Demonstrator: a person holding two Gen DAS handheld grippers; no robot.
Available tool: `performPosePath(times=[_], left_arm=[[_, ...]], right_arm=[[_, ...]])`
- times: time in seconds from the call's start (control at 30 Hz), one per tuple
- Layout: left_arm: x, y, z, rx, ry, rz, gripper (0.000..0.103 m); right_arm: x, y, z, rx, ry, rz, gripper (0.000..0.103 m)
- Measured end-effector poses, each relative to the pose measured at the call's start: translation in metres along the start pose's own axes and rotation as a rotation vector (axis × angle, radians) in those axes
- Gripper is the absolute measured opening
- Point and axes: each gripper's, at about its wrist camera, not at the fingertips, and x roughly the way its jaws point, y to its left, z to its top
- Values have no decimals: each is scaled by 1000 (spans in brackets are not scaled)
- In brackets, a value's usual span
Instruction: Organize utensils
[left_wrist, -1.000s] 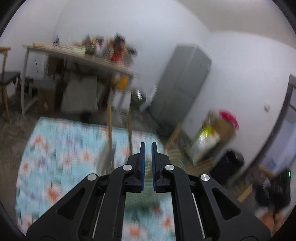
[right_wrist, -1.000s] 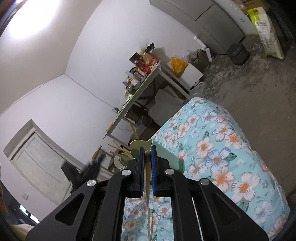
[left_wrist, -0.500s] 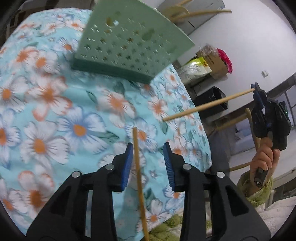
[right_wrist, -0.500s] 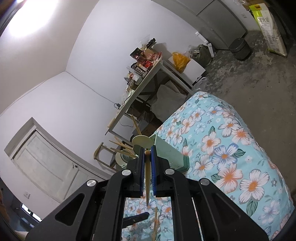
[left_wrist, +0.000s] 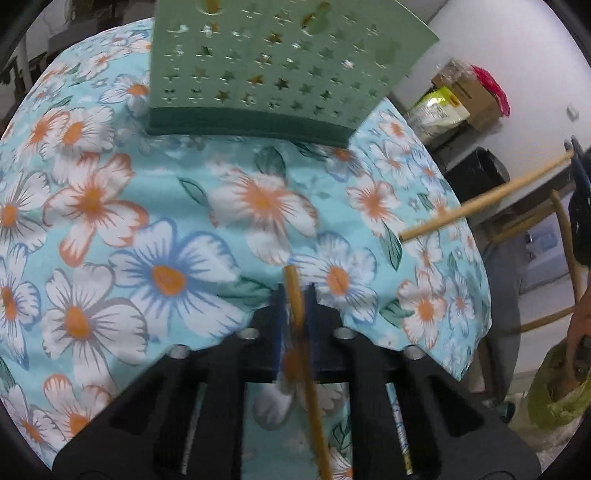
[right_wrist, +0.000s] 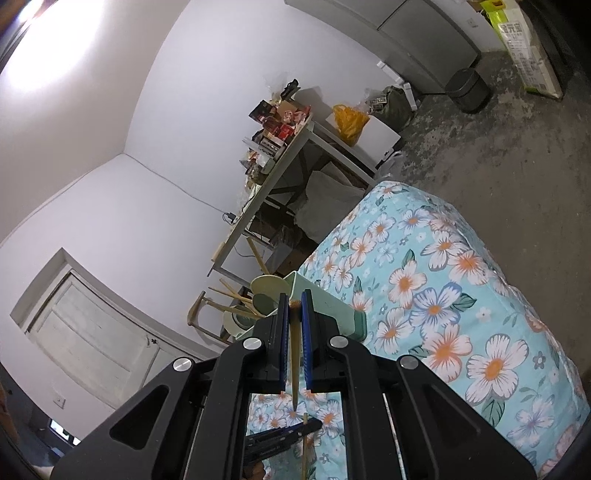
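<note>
Pickup step: our left gripper (left_wrist: 295, 295) jaws closing on a chopstick (left_wrist: 295, 291); right gripper (right_wrist: 293, 306) clamps another chopstick (right_wrist: 294, 354). Next, carry both to the green holder (left_wrist: 266, 62), upper frame.

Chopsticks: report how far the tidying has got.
Done: several utensils already stand in the green holder. In hand: the right tongs are shut on one chopstick; the left tongs are closing on another chopstick lying on the flowered cloth. Left: both still need to go into the holder.
</note>
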Motion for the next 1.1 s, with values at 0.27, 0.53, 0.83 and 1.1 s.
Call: performPosePath(times=[0.27, 0.53, 0.83, 1.1], left_arm=[[-91, 8, 21, -38, -239, -51, 5], [-242, -32, 67, 70, -807, -81, 5], [-267, -64, 117, 145, -1225, -30, 5], [-196, -68, 153, 152, -1164, 47, 5]], right_arm=[[0, -4, 2, 5, -8, -9, 7], [8, -6, -1, 7, 12, -5, 7], [12, -8, 0, 17, 15, -25, 7], [19, -17, 5, 36, 21, -45, 7]])
